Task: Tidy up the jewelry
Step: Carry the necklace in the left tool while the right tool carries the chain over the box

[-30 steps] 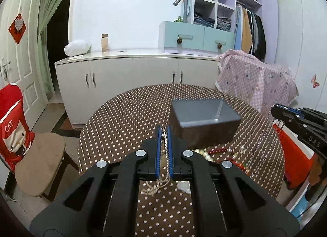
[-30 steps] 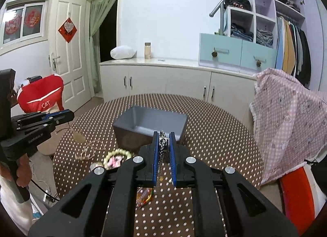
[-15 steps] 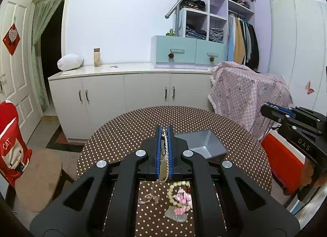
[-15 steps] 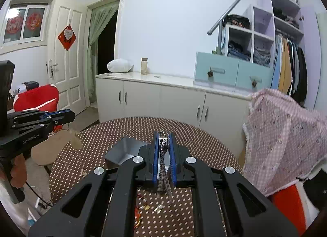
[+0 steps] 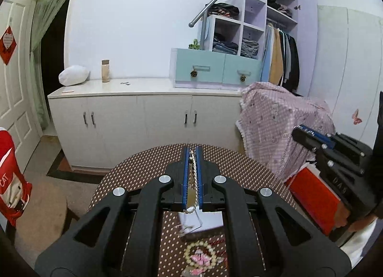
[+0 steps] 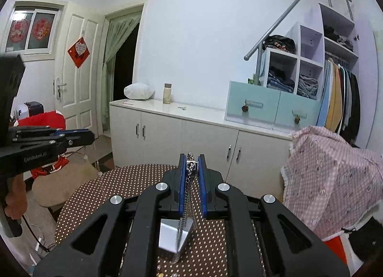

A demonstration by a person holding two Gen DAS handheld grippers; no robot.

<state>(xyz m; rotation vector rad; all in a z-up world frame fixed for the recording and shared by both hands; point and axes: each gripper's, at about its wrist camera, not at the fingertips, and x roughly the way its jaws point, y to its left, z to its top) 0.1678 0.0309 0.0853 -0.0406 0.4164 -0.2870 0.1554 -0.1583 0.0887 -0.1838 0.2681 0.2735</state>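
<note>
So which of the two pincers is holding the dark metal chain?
The right gripper: a dark silvery chain hangs between its blue pads. The left gripper pinches a pale, cream-coloured necklace instead.

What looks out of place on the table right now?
Jewelry lies loose on the polka-dot table instead of in the gray box: a pale bead bracelet around pink pieces. Both grippers hold dangling chains, so sorting is unfinished.

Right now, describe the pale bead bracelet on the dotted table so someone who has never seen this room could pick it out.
Start at the round table with the brown, white-dotted cloth, then look at its near side, below the left gripper. There, in front of the grey metal box, lies the ring of cream round beads. Unlike the red beads beside it, it is a closed pale circle with a pink ornament inside.
</note>
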